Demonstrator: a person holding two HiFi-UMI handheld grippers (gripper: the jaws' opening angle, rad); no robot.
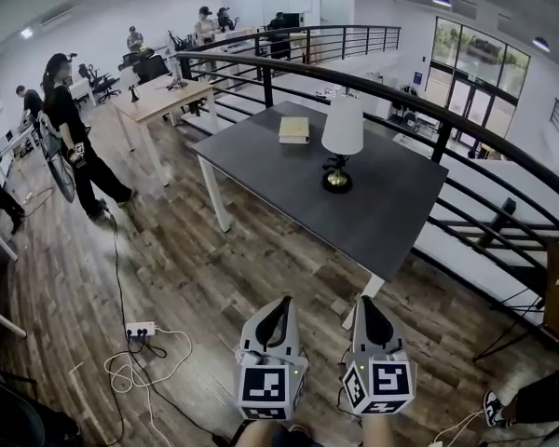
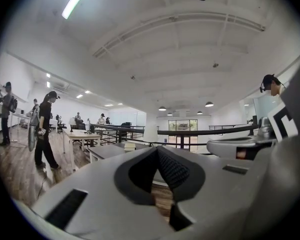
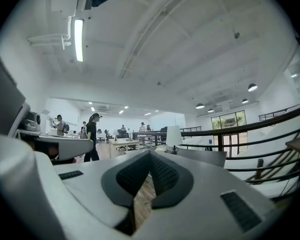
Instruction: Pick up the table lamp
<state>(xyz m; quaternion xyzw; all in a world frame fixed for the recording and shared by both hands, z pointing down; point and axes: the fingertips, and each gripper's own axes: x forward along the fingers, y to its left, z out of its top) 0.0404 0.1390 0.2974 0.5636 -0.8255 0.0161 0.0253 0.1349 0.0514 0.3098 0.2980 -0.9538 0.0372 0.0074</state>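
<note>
The table lamp [image 1: 341,143] has a white shade and a dark brass-coloured base. It stands upright near the middle of a dark grey table [image 1: 261,162] in the head view. In the right gripper view the table lamp [image 3: 173,135] shows small, straight beyond the jaws. My left gripper [image 1: 282,303] and right gripper [image 1: 364,303] are side by side low in the head view. Both are over the wooden floor, short of the table's near corner, shut and empty. The left gripper [image 2: 157,149] in its own view has its jaws together, as does the right gripper [image 3: 150,156].
A tan book [image 1: 293,129] lies on the table behind the lamp. A black railing [image 1: 419,101] curves along the table's far and right sides. A power strip with white cable [image 1: 140,330] lies on the floor at the left. A person in black [image 1: 73,138] stands by a wooden desk [image 1: 160,99].
</note>
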